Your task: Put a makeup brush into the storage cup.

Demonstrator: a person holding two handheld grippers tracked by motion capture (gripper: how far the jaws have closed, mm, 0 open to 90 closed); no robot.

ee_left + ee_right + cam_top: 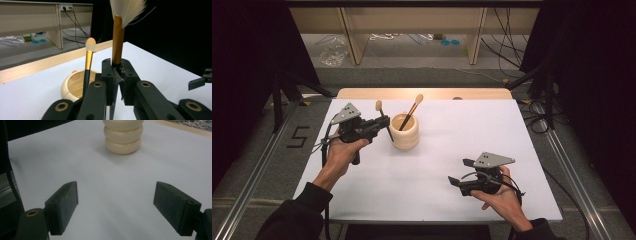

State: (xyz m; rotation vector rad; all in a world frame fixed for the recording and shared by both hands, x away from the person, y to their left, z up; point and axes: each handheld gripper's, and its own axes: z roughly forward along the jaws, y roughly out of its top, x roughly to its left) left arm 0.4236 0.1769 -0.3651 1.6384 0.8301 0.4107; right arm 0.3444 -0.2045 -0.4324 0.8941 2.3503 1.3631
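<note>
Jaws of left gripper [116, 75] clamp brush [117, 42] (upright) — beside cup [68, 86].

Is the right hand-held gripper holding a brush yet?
No, the right hand-held gripper has its jaws wide apart over bare table, with nothing between them.

A white-topped table [422, 165] with a strip of pale wood along its far edge carries a single object: a cream, ribbed holder [405, 132] standing upright toward the far edge, left of centre. From the right gripper view the holder [123, 137] shows three rounded rings stacked, resting flat on the white surface.
</note>
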